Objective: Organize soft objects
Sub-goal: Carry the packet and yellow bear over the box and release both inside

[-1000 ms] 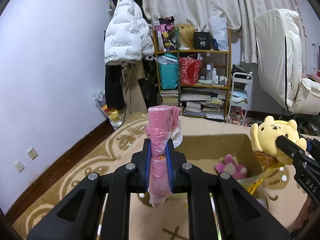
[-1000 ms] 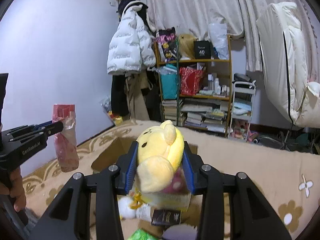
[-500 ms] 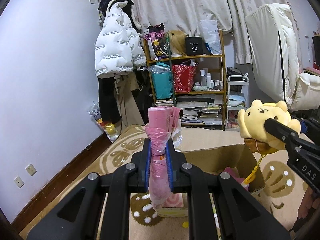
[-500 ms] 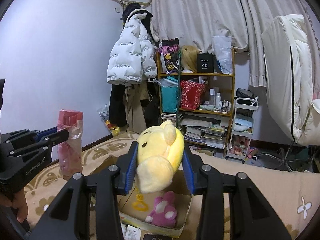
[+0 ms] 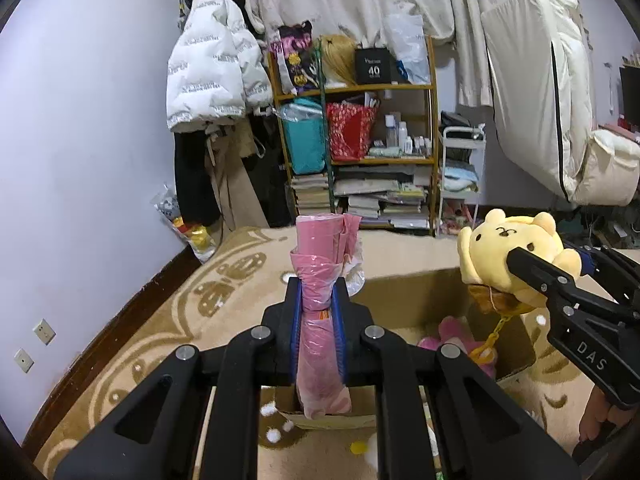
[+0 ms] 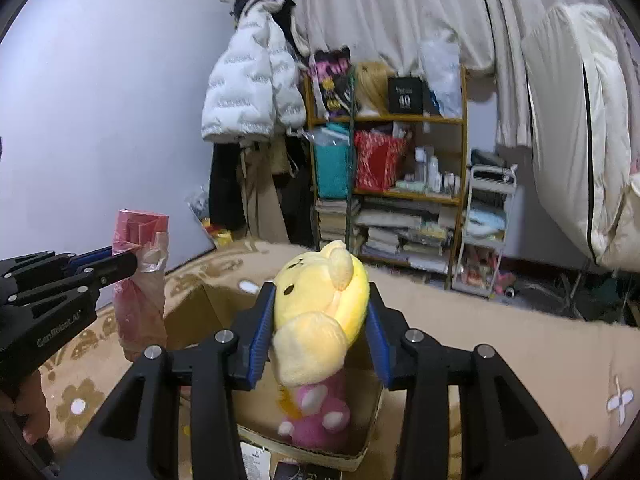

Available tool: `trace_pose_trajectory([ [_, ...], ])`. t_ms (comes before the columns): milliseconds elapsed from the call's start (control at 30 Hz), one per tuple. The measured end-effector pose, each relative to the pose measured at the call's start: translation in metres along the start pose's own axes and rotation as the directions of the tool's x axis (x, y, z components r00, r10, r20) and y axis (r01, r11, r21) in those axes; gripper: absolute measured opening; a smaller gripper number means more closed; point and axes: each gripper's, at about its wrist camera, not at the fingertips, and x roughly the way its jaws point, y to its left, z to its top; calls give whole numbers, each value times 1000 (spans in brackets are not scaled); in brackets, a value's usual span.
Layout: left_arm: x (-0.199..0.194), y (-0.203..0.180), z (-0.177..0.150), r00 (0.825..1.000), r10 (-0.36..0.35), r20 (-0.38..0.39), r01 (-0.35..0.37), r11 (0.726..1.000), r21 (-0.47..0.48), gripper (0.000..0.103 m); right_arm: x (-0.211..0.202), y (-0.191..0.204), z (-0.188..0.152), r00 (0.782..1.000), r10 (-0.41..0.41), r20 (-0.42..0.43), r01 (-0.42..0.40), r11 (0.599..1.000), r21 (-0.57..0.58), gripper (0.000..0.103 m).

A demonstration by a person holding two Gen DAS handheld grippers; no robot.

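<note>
My left gripper (image 5: 318, 320) is shut on a pink plastic-wrapped roll (image 5: 320, 276), held upright over the near left edge of an open cardboard box (image 5: 416, 296). The roll also shows in the right wrist view (image 6: 138, 276). My right gripper (image 6: 320, 328) is shut on a yellow bear plush (image 6: 324, 300), held above the box (image 6: 200, 312). The plush shows at the right of the left wrist view (image 5: 512, 256), with a yellow chain hanging below it. A pink plush (image 6: 316, 416) lies inside the box, also seen in the left wrist view (image 5: 456, 336).
A patterned beige carpet (image 5: 224, 292) covers the floor. A cluttered wooden shelf (image 5: 360, 140) and a hung white jacket (image 5: 212, 76) stand at the back wall. A white folded mattress (image 5: 544, 92) leans at the right. Small items lie by the box's near side.
Both grippers have come lower toward the box with their loads still held. The yellow plush now hangs closer over the pink plush in the box.
</note>
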Motion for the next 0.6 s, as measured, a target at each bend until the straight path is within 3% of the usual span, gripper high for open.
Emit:
trace_pose_trajectory([
  [267, 20, -15, -8, 998, 10, -63, -7, 999, 48, 14, 17, -6, -17, 997, 17, -72, -16, 1000, 9, 46],
  [433, 27, -16, -7, 997, 13, -79, -9, 999, 49, 18, 20, -8, -23, 993, 32, -116, -29, 999, 29, 49],
  [600, 37, -13, -11, 989, 22, -144, -17, 999, 40, 20, 23, -11, -25, 990, 40, -138, -34, 998, 48, 51],
])
